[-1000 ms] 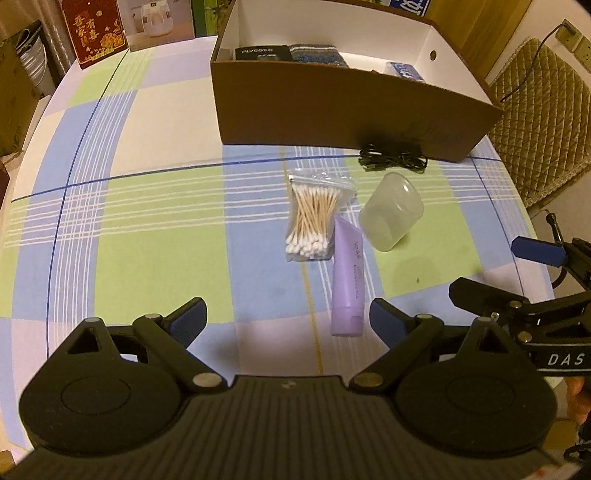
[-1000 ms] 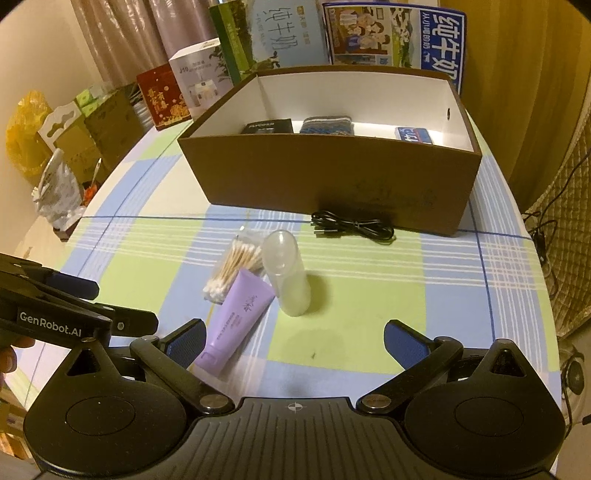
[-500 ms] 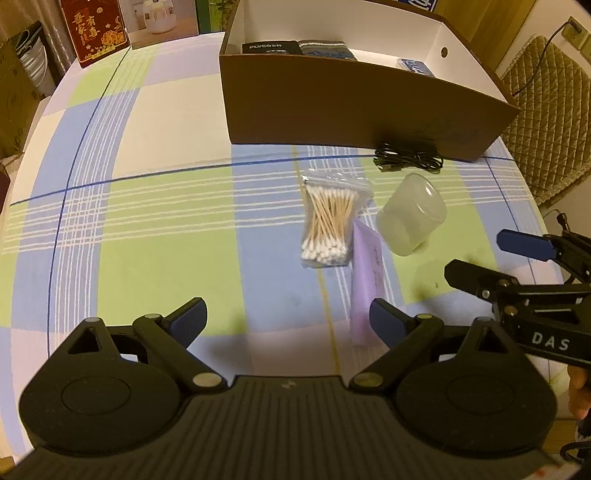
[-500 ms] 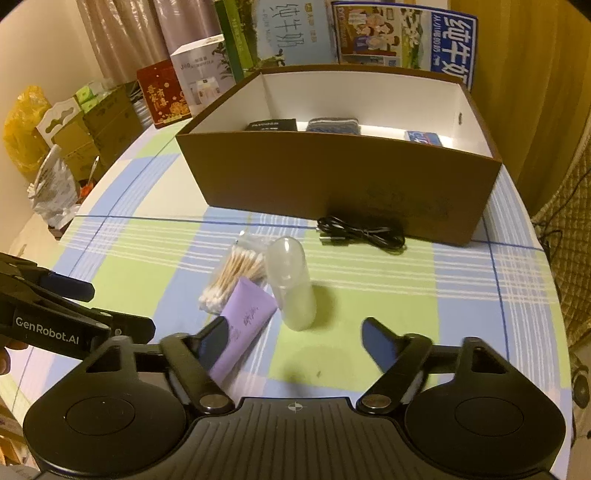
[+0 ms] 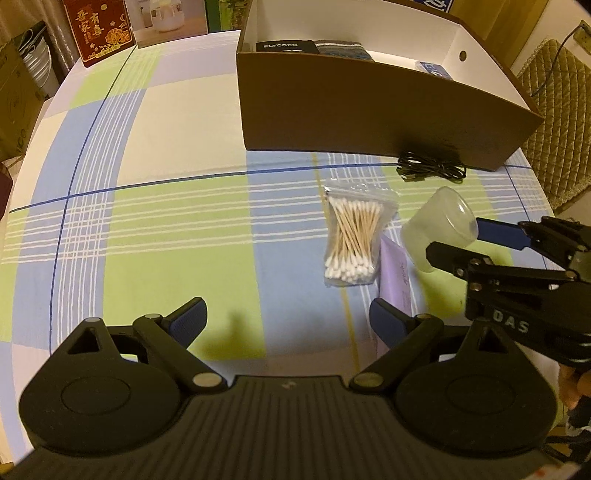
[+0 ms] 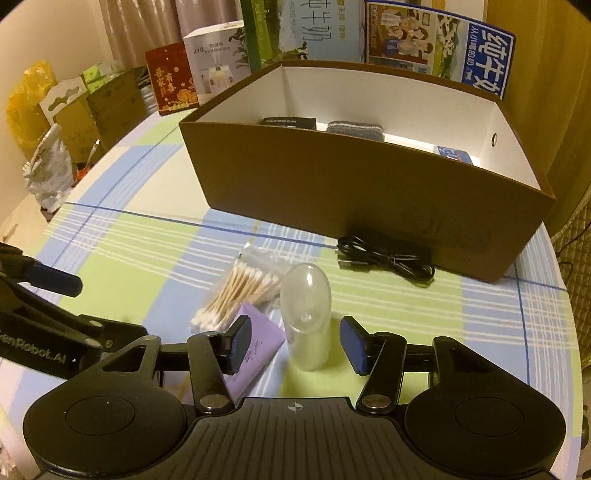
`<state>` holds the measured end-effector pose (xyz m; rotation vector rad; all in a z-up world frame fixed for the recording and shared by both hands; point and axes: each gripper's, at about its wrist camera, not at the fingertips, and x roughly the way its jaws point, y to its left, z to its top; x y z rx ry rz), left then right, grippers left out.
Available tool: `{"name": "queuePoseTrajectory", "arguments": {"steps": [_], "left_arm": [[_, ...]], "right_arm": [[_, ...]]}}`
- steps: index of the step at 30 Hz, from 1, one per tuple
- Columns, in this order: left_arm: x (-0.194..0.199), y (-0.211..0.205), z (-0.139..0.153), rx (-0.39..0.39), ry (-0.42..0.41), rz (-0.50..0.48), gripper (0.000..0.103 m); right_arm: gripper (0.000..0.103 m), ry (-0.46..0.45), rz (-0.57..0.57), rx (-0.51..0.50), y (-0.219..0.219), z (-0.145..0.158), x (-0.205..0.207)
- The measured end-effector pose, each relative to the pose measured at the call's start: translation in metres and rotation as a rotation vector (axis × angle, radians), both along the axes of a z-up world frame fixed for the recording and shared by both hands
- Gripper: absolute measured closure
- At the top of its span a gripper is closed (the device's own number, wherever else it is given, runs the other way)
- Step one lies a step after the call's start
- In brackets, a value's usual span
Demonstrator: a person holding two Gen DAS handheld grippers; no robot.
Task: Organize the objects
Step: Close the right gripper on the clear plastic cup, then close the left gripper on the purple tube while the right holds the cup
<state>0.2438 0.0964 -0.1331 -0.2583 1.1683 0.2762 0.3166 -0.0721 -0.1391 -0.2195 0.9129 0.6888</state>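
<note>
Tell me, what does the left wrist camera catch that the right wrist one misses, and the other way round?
Only the left wrist view shows the quilted chair beside the table and a wall socket. Only the right wrist view shows the milk cartons behind the brown box, a yellow bag and curtains. Both show the brown box, black cable, cotton swab bag, purple tube and clear plastic cup between the right gripper's open jaws.

Box sits at back of tabletop, cable just in front. Nearer: swab bag left, tube beside it, cup (lying on its side) right of both.
</note>
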Motion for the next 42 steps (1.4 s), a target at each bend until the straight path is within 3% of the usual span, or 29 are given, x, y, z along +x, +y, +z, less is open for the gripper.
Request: {"name": "queuePoseTrajectory", "arguments": {"steps": [7, 16, 22, 32, 34, 40, 42], "left_arm": [[0.006, 0.0, -0.005, -0.005, 0.002, -0.009, 0.01], [0.015, -0.009, -0.011, -0.016, 0.002, -0.042, 0.01], [0.018, -0.027, -0.018, -0.06, -0.009, -0.114, 0.012], [0.026, -0.061, -0.039, -0.08, 0.007, -0.212, 0.034], [0.029, -0.066, -0.043, -0.072, 0.011, -0.223, 0.036], [0.035, -0.081, -0.053, -0.032, 0.016, -0.244, 0.059], [0.035, -0.086, -0.054, 0.003, 0.005, -0.247, 0.061]], "right_arm": [[0.074, -0.006, -0.012, -0.011, 0.003, -0.006, 0.009], [0.075, -0.004, -0.055, 0.005, -0.022, 0.003, 0.011], [0.075, 0.017, -0.118, 0.009, -0.051, 0.007, 0.009], [0.075, 0.042, -0.203, 0.012, -0.09, 0.005, 0.007], [0.075, 0.041, -0.212, 0.013, -0.094, 0.005, 0.006], [0.075, 0.042, -0.233, 0.012, -0.109, 0.005, 0.002], [0.075, 0.042, -0.241, 0.011, -0.114, 0.005, 0.0]]}}
